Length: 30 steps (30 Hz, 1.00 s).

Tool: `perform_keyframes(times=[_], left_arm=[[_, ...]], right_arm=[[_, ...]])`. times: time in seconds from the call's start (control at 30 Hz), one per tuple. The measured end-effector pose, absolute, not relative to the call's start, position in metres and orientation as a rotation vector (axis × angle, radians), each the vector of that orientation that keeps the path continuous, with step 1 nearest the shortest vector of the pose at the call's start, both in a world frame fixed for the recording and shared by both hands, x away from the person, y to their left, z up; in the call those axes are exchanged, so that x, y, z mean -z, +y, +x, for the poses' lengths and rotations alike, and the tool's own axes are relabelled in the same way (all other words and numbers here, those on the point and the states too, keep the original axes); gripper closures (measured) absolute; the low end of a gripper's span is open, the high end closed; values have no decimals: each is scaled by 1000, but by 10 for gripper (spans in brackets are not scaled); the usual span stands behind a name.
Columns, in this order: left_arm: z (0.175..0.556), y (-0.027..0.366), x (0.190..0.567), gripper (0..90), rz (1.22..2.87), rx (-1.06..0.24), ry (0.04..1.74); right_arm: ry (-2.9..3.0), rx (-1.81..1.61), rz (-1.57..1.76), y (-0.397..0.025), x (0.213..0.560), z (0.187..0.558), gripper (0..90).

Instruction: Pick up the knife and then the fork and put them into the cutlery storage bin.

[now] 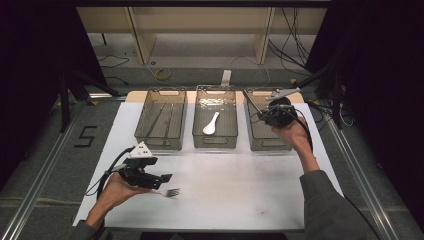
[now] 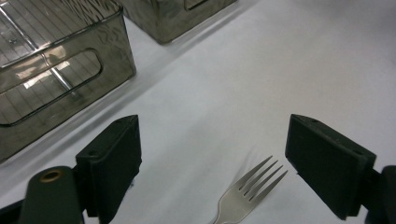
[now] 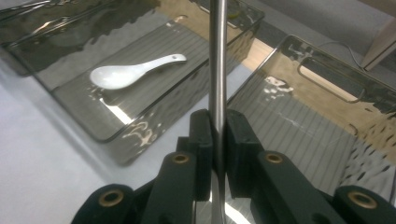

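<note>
High view overlooks table [image 1: 210, 200]; tool views sit close.

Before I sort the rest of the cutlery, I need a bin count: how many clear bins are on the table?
3, side by side along the table's far edge: left bin, middle bin holding a white spoon, right bin under the right gripper.

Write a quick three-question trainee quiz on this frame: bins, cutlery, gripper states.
1. True or false: the left gripper is shut on the fork.
2. Which bin holds the white spoon: A left, B middle, C right?
3. What is clamped in the right gripper?

Key: 1 false, its jaws stand open around the fork's tines. 2 B, the middle bin. 3 a thin metal utensil handle, over the right bin.
</note>
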<state>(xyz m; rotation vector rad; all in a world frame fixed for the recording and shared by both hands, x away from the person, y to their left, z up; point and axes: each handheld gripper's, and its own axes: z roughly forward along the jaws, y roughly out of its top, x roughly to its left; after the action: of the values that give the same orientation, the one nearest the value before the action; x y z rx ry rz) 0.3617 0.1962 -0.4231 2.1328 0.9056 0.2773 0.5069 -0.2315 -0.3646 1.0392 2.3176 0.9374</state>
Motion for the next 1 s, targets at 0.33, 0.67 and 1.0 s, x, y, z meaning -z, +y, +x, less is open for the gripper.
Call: perform_keyframes(times=[0.33, 0.67, 1.0], left_arm=[[353, 193, 423, 178, 2147, -284, 879], [352, 196, 424, 178, 2139, -272, 879], [355, 200, 426, 177, 2132, -273, 896]], right_arm=[[2307, -876, 1109, -228, 366, 540, 833], [2300, -827, 1208, -227, 378, 565, 832], [2274, -821, 1281, -228, 386, 580, 831]])
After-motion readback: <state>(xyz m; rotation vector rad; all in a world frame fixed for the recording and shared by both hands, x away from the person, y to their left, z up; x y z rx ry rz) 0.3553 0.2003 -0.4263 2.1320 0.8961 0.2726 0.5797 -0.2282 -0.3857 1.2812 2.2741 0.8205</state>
